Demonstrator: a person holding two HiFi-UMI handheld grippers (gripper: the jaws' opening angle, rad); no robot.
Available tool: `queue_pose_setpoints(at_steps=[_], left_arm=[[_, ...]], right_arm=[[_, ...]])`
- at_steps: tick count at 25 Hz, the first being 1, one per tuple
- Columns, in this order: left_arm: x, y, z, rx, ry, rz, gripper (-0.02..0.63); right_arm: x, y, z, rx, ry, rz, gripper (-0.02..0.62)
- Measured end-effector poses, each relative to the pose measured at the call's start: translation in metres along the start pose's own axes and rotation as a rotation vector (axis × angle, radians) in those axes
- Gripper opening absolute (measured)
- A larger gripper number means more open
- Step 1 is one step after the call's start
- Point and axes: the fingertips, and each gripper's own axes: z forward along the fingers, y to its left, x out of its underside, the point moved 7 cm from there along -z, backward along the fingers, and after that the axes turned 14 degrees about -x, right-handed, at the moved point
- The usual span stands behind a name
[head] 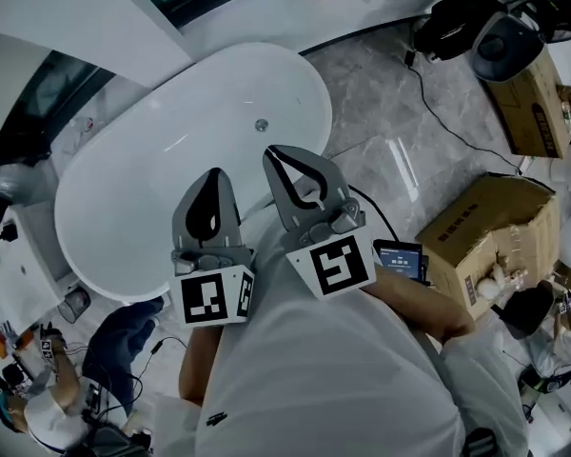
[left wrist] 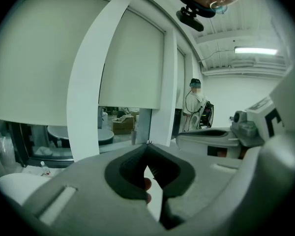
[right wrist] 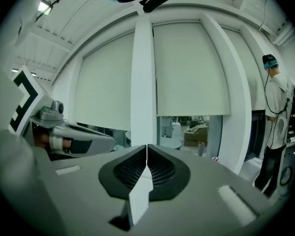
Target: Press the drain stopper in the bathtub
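Reaching down from here, the small drain stopper (head: 261, 125) in the bathtub (head: 143, 184) could be missed or struck aslant, since the left gripper (head: 214, 174) and right gripper (head: 270, 152) are held shut, empty, well apart from it.

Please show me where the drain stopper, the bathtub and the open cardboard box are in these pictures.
drain stopper (head: 261, 125), head view, middle of the round metal cap.
bathtub (head: 152, 174), head view, bare white inner surface left of the drain.
open cardboard box (head: 485, 212), head view, its brown top flap.
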Motion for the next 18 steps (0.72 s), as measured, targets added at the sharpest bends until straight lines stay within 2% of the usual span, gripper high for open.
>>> queue_pose_setpoints(at_steps=[10, 18], left_arm=[[0.001, 0.005, 0.0, 0.034, 0.02, -0.024, 0.003], [0.0, 0.0, 0.001, 0.056, 0.032, 0.008, 0.003]], right_arm=[[-0.001, 0.013, -0.002, 0.005, 0.033, 0.002, -0.002], [-0.001, 0.012, -0.003, 0.021, 0.022, 0.019, -0.002]])
